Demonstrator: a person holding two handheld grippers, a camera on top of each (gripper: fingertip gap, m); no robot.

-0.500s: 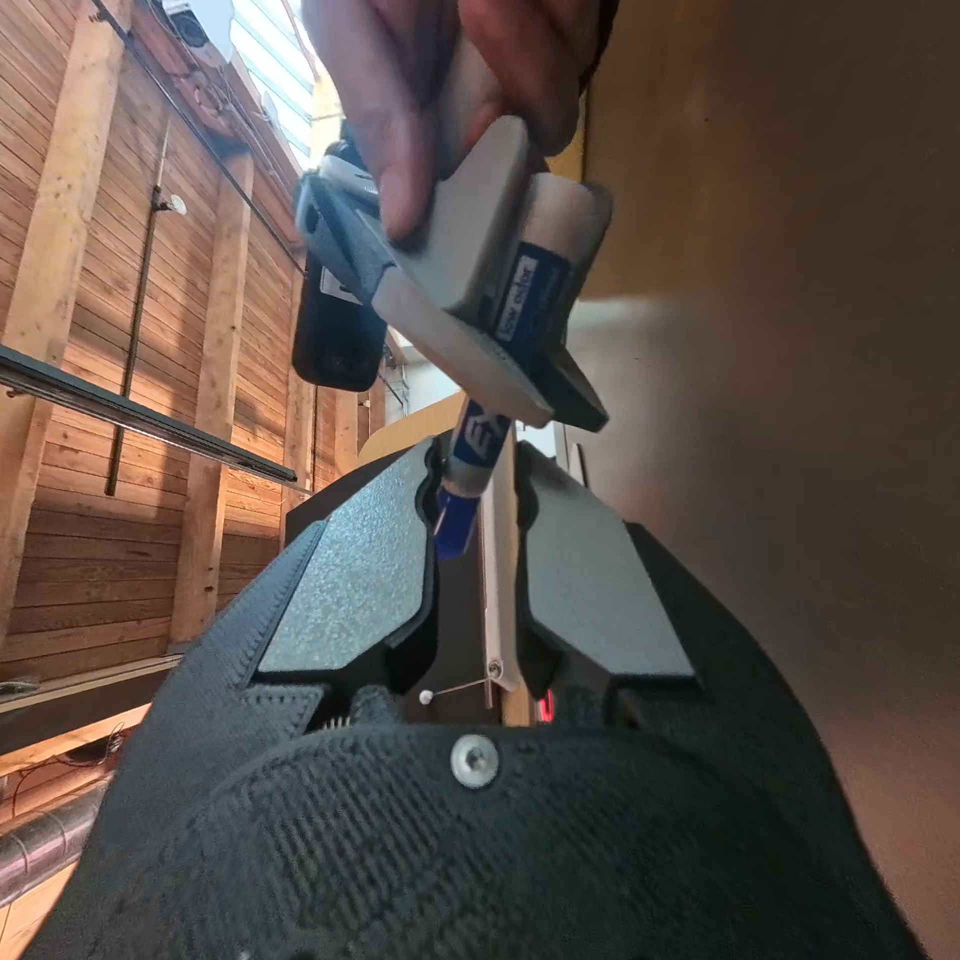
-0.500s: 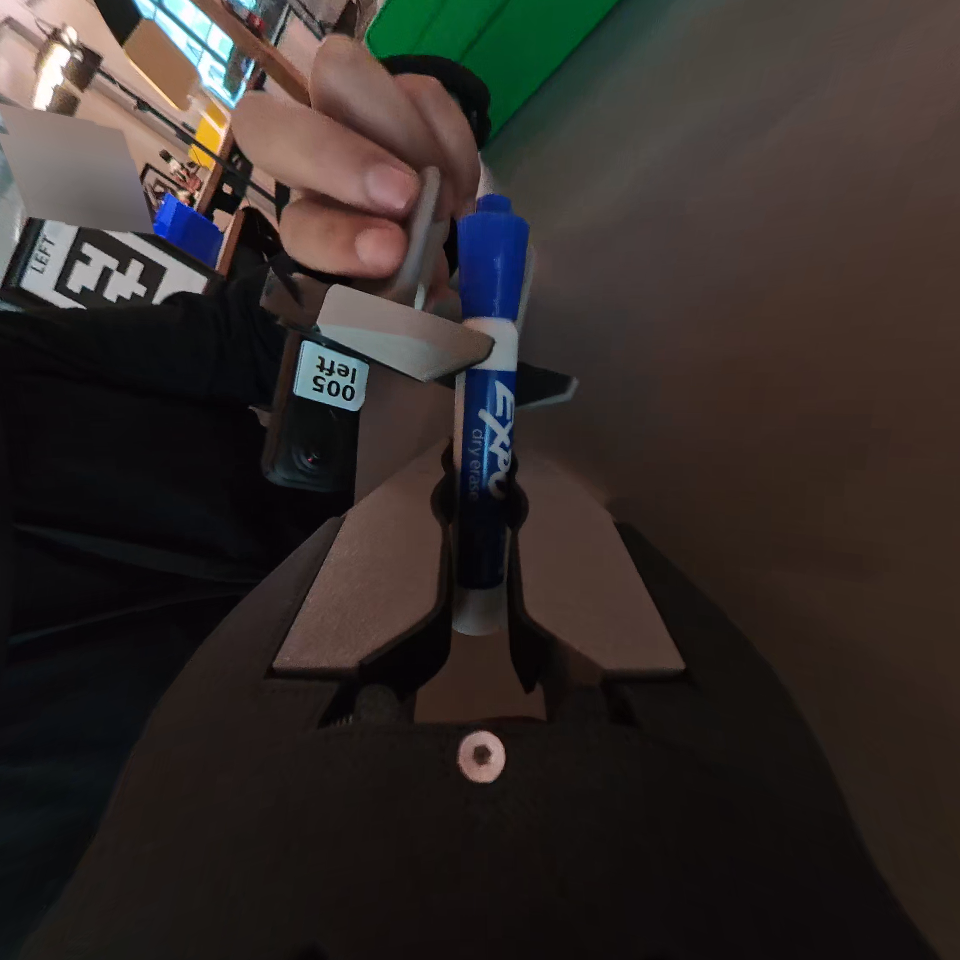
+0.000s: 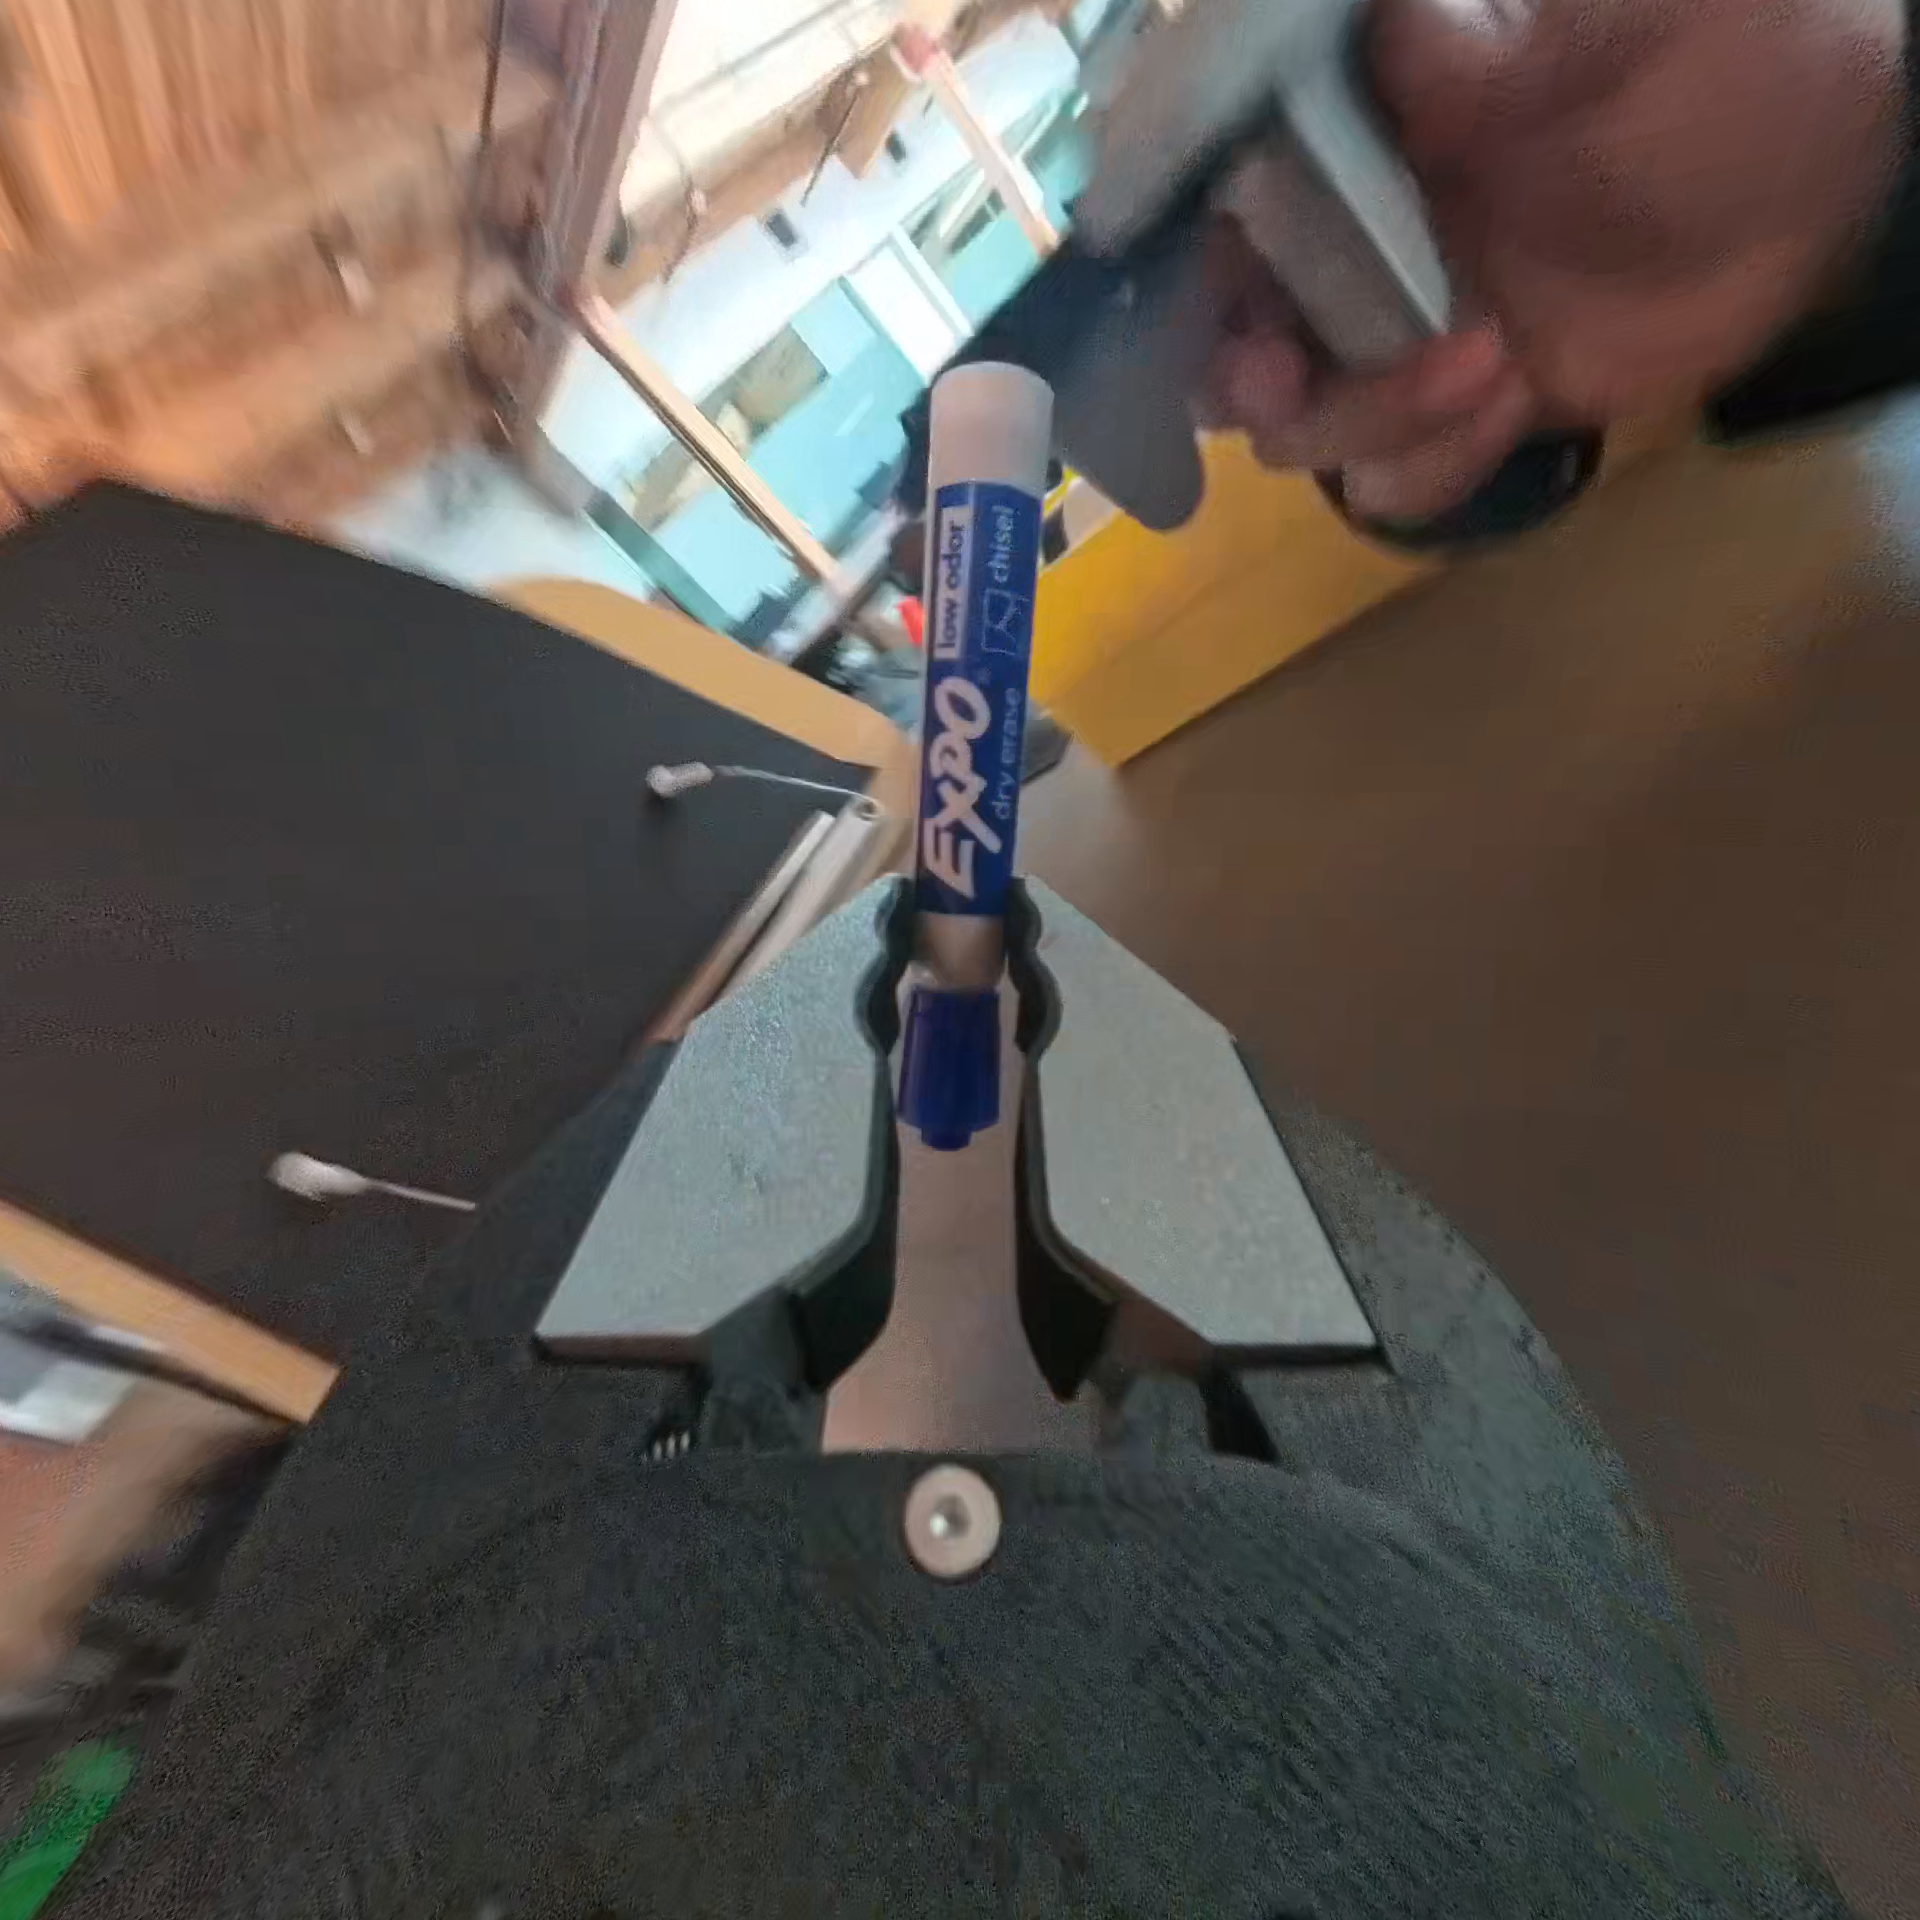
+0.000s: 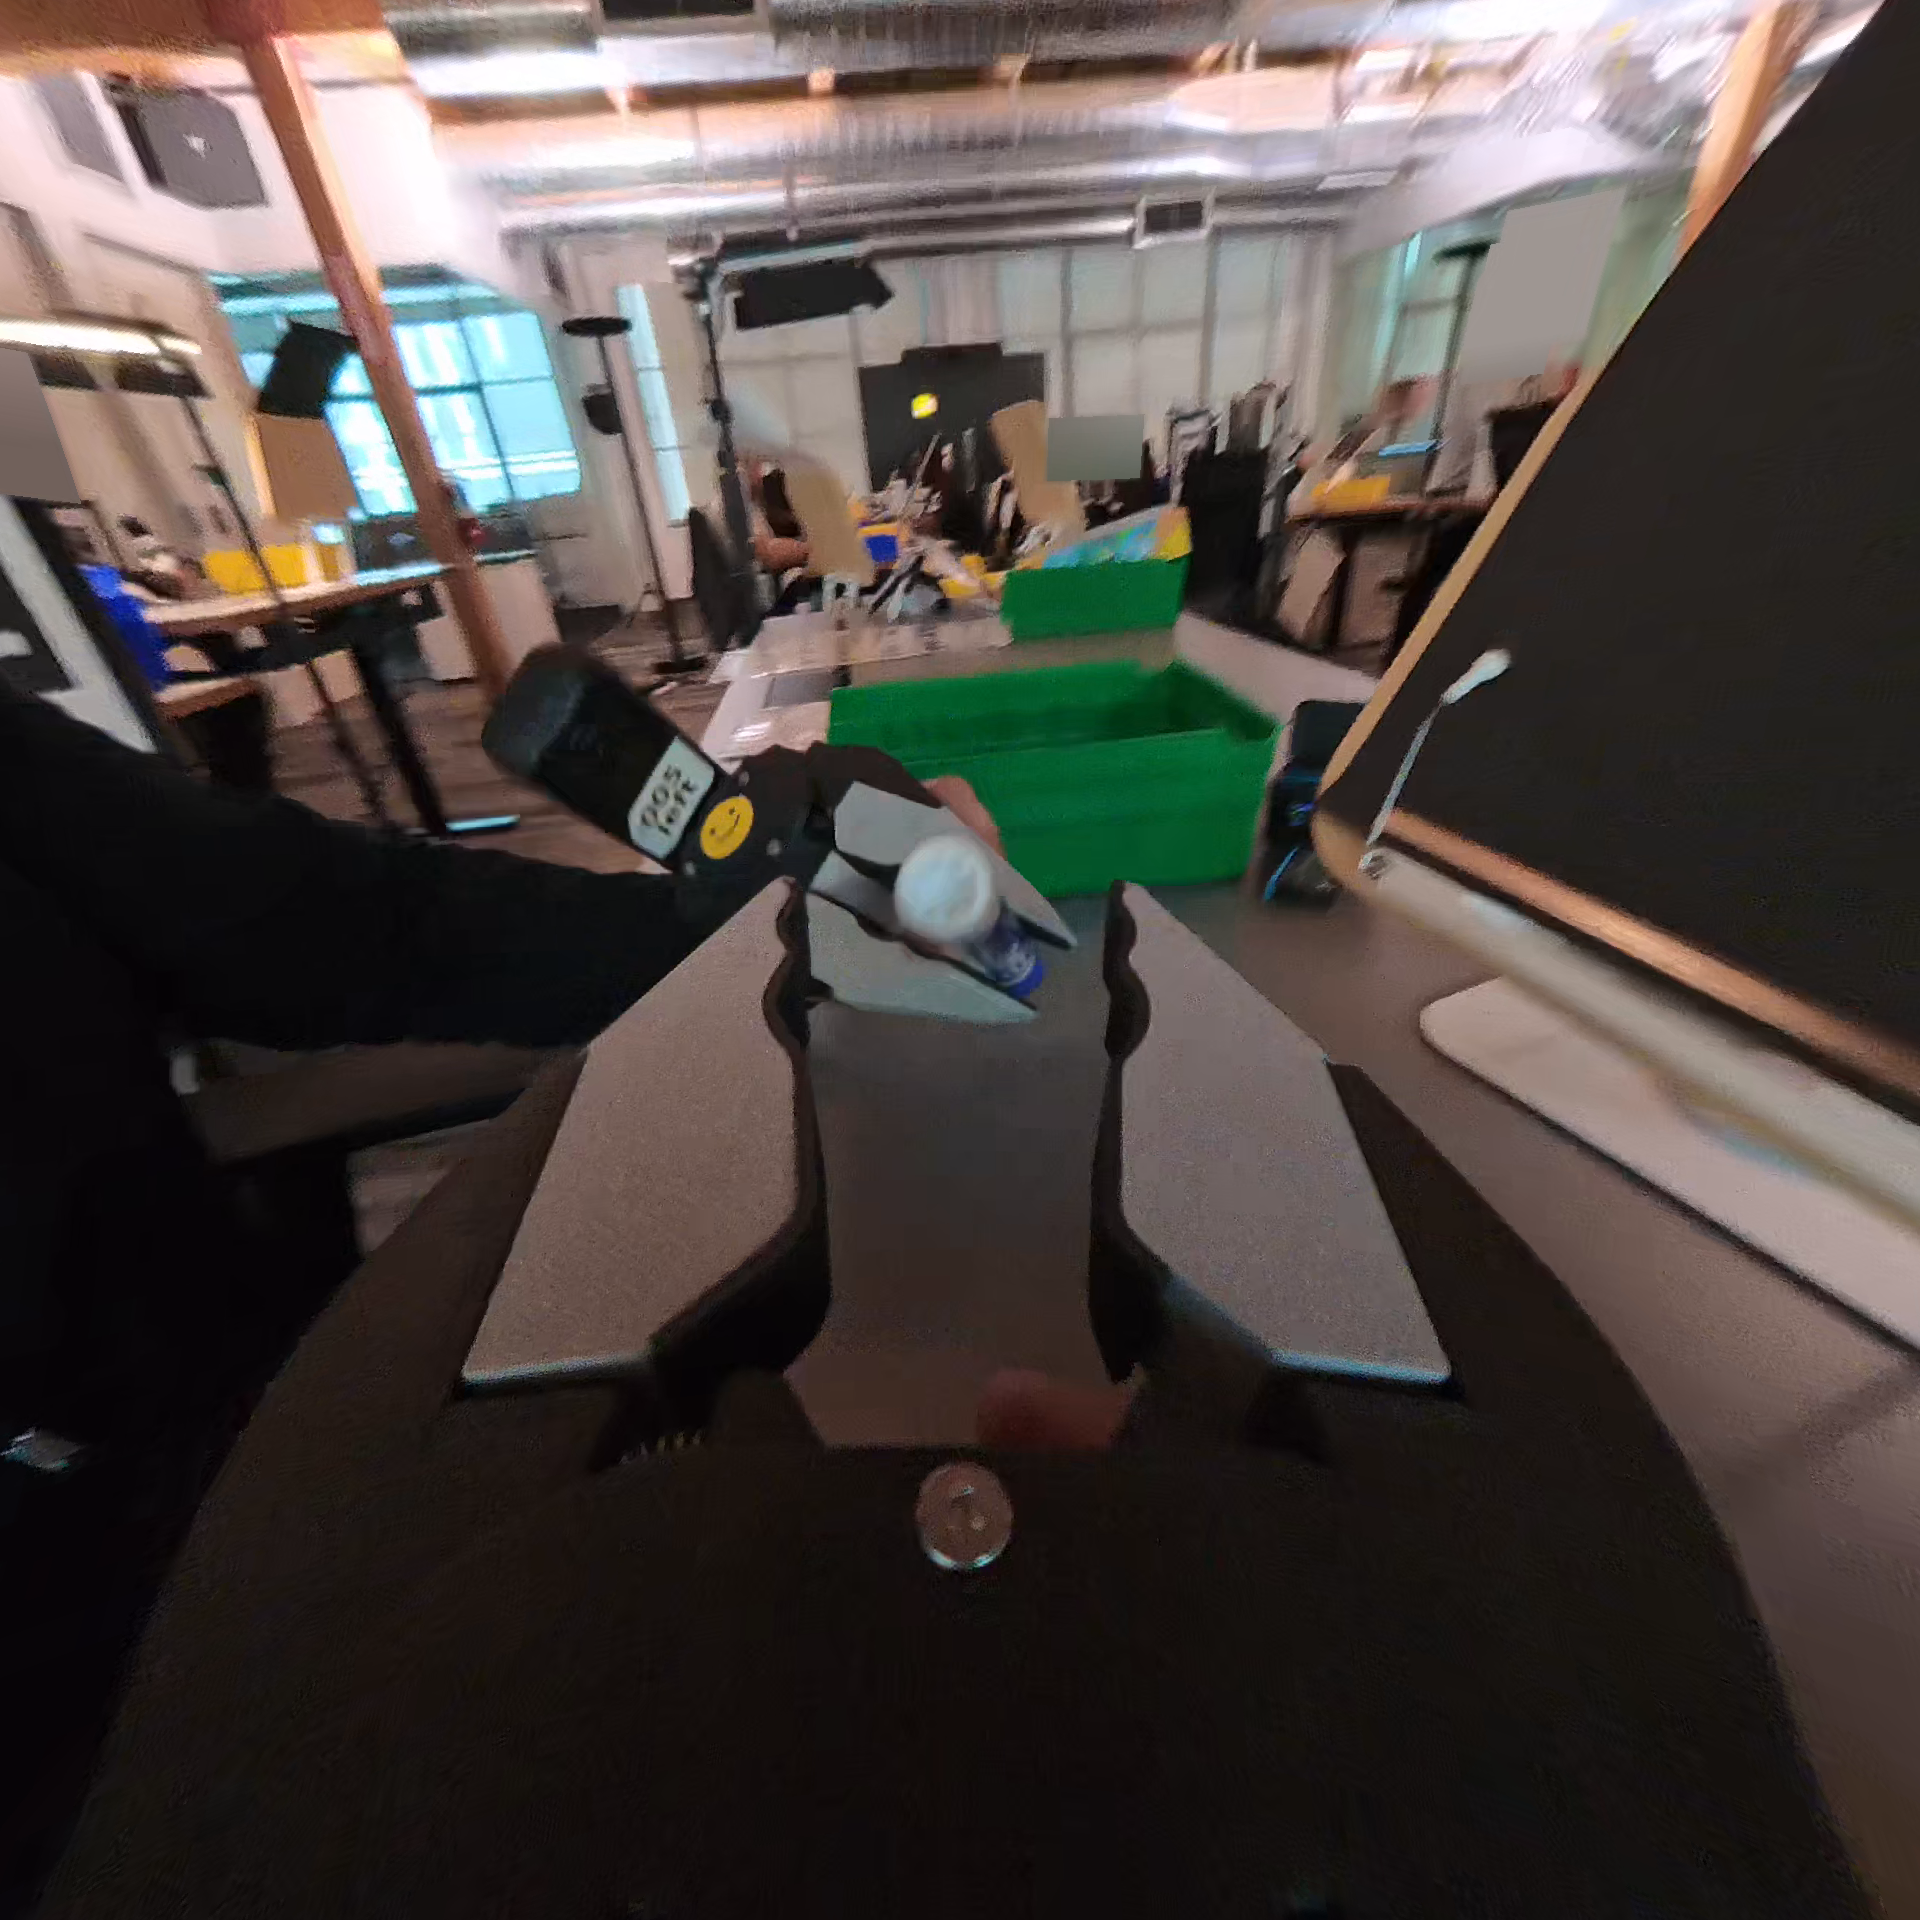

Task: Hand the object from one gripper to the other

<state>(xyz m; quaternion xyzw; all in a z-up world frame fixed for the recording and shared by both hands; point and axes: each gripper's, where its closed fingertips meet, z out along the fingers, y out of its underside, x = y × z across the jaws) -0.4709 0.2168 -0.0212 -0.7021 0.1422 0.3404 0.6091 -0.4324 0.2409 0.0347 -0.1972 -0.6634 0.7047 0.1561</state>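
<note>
**A:** ok so closest thing in the left wrist view: the left gripper (image 3: 954, 940) is clamped on the marker (image 3: 971, 727), pinching it right at the fingertips. Blue cap end points back toward the camera, sitting between the fingers, and the white butt end sticks out away from it. The label wraps the barrel, blue with white print.

**B:** and the right one?

**A:** the right gripper (image 4: 954, 951) has its jaws spread wide with nothing between them, just the brown worktop (image 4: 1299, 1039) showing through the gap. So it's let go, the marker is only in the left one.

**B:** can you see that from the right wrist cam too?

**A:** yep, just past the right fingertips there's the left gripper pointing toward the lens, marker end-on, so you mostly see the round white end with a bit of blue behind it. A black sleeve (image 4: 364, 935) comes in from the left edge behind it.

**B:** anything further out?

**A:** in the left view, a hand (image 3: 1558, 260) wrapped around the grey handle of the right gripper, top right, pretty blurry, clearly apart from the marker. Left of that, a black board (image 3: 312, 831) with a wooden edge. In the right view, a green bin (image 4: 1091, 779) sits on the worktop beyond the grippers, then a blurry workshop room with tables and windows behind it.
</note>
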